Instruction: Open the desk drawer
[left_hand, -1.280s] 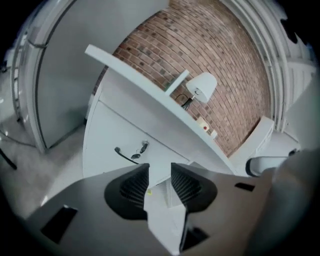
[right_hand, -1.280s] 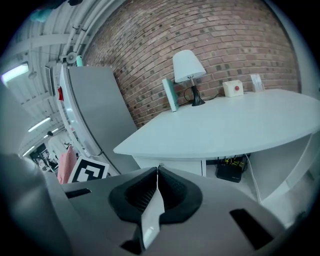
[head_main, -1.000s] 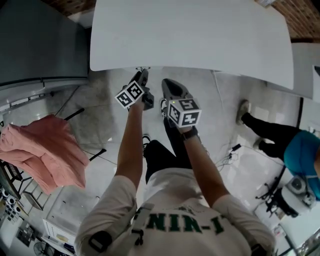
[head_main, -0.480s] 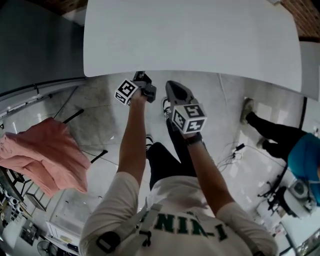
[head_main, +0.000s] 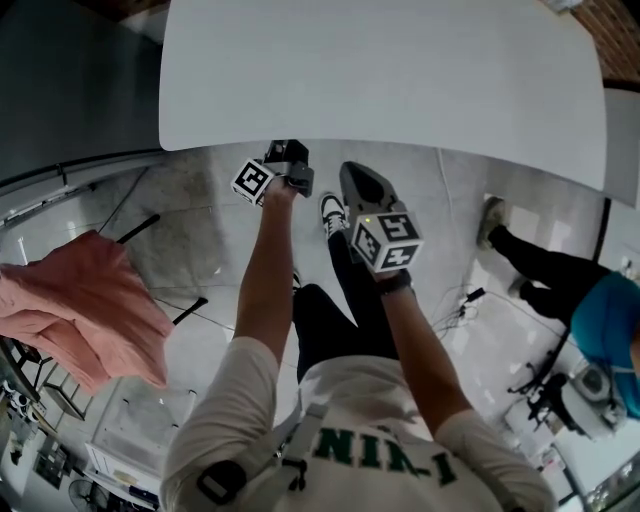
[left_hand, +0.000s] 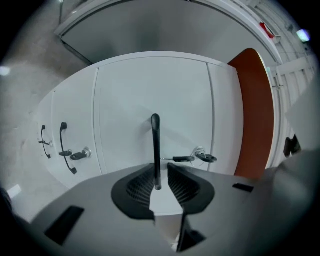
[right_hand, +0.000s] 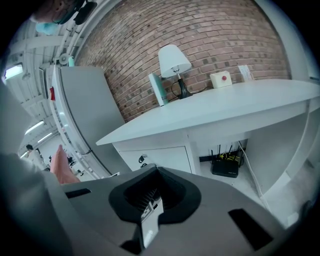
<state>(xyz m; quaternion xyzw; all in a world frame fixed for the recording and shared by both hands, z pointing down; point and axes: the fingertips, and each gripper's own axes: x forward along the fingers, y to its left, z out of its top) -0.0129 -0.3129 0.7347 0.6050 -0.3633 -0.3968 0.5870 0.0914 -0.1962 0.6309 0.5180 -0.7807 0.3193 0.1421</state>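
Observation:
In the left gripper view the white drawer front (left_hand: 150, 95) fills the picture, turned on its side. Its thin black handle (left_hand: 155, 145) runs down between the jaws of my left gripper (left_hand: 159, 167). The jaws are closing around the handle; it lies against one pad, with a narrow gap at the other. A key (left_hand: 200, 156) hangs in the lock beside the handle. In the head view my left gripper (head_main: 288, 155) reaches under the desk's white top (head_main: 380, 70). My right gripper (head_main: 362, 185) hangs shut and holds nothing, back from the desk edge (right_hand: 210, 107).
A second handle (left_hand: 64, 145) with a key sits on the neighbouring front. On the desk stand a lamp (right_hand: 173, 62) and small items; a router (right_hand: 227, 165) lies beneath. A grey cabinet (head_main: 70, 90), a pink cloth (head_main: 70, 310) and another person (head_main: 600, 310) flank me.
My left gripper has gone forward under the desk edge and rolled, its marker cube turned. The right gripper has sunk a little and drifted right.

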